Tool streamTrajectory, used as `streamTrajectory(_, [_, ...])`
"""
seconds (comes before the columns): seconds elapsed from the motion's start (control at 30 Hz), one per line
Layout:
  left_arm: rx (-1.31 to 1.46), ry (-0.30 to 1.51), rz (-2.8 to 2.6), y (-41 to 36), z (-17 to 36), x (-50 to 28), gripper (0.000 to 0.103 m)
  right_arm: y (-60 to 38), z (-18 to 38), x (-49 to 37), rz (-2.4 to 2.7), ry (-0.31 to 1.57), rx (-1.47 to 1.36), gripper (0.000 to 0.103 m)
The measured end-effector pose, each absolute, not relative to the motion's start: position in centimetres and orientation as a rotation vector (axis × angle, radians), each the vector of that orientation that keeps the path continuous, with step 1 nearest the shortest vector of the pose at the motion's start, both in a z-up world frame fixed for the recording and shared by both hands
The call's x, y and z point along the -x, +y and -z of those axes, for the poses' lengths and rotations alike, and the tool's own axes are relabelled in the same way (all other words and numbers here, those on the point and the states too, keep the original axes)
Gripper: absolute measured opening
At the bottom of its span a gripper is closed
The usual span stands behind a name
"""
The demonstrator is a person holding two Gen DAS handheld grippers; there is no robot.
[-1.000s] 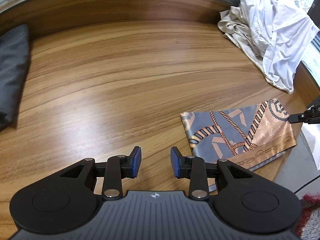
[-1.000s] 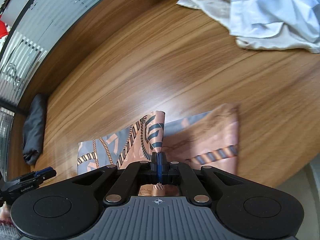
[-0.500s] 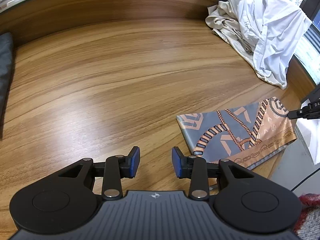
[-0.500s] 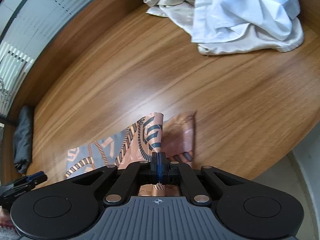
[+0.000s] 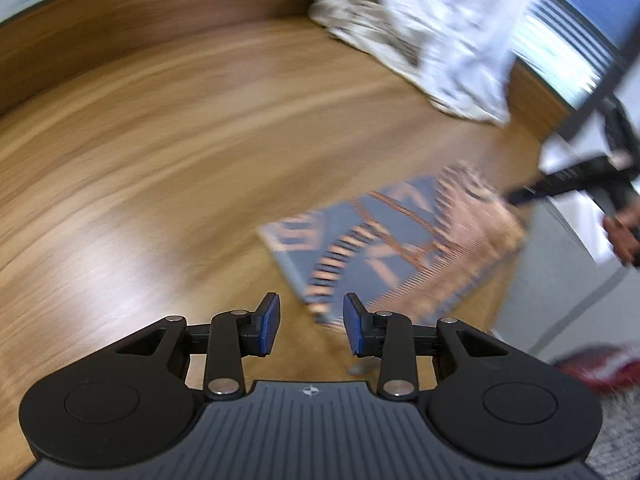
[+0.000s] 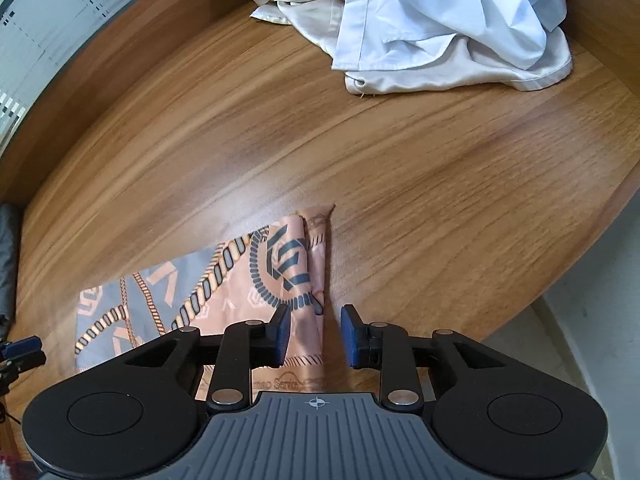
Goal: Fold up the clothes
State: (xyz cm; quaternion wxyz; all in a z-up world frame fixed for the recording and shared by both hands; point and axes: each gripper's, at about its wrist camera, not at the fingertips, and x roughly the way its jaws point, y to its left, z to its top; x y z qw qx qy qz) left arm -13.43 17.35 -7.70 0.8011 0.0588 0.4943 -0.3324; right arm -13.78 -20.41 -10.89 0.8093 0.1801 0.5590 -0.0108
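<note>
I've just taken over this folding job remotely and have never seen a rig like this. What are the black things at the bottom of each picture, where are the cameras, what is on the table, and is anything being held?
There is no robot here: a person holds a black two-finger gripper in each hand, and a fisheye camera on each looks forward along its blue-padded fingers. One picture comes from the left gripper, the other from the right gripper.

On the brown wooden table lies a folded satin scarf with a grey and peach chain print, near the front edge. Further back sits a crumpled pile of white and cream clothes. A dark grey cloth shows at the far left edge.

Both grippers are open and hold nothing. The right one sits over the scarf's right end. The left view is blurred by motion.
</note>
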Motion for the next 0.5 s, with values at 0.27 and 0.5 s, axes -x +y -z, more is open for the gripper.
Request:
streamTrajectory(0.27, [-0.233, 1.118, 0.859, 14.2, 9.8, 14.7, 0.026, -20.6, 11.8, 14.5, 0.046, 1.186, -0.421, 0.03])
streamTrajectory(0.5, [-0.236, 1.184, 0.804, 14.2, 11.2, 14.2, 0.025, -21.8, 12.9, 14.7, 0.066, 1.169, -0.52, 0.031])
